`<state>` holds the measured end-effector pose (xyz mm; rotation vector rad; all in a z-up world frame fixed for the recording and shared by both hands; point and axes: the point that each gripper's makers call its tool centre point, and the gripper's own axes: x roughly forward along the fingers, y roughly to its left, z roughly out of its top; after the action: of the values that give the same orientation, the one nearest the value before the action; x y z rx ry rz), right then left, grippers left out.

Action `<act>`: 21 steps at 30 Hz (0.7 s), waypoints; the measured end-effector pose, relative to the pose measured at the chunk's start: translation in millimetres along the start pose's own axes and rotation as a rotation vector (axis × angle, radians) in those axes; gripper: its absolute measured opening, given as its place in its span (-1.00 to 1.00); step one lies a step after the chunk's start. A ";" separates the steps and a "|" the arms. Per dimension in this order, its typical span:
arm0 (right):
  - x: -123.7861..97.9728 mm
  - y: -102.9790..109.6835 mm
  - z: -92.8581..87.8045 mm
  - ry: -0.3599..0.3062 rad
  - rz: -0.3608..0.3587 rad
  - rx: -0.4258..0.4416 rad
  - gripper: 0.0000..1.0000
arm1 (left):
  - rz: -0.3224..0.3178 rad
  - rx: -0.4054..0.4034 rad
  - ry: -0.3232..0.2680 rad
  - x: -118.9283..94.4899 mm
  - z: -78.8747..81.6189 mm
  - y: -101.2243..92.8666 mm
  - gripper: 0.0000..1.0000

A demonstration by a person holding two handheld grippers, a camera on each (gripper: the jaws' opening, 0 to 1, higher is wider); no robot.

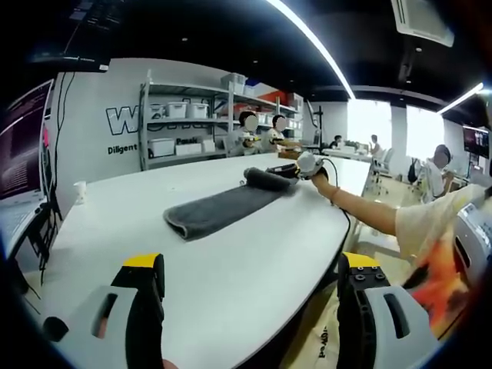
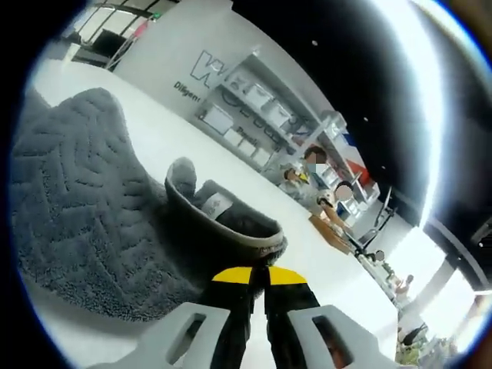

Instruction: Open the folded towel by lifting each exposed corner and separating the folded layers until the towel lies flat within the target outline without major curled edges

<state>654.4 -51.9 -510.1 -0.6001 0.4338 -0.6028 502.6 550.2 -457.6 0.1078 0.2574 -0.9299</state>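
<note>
white table (image 1: 231, 254) in an office, grey towel (image 1: 223, 206) folded near its far edge.
right gripper (image 2: 257, 278) clenched on the towel's corner; left gripper (image 1: 254, 284) released, near edge.

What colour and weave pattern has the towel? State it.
Dark grey towel with a raised herringbone texture, clearest in the right gripper view.

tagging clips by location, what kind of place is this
Most likely an open-plan office or lab workspace. A large white table holds the grey towel, metal shelving with storage bins stands against a wall with lettering, and people sit at desks near bright windows under long ceiling light strips.
</note>
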 end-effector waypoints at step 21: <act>-20.6 -17.1 -22.5 0.099 -0.066 0.070 0.22 | -0.005 -0.008 0.015 5.3 -4.9 1.6 0.84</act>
<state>620.1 -58.9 -511.9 -0.5210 0.4847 -0.7103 506.1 548.1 -463.8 0.1069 0.2759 -0.9332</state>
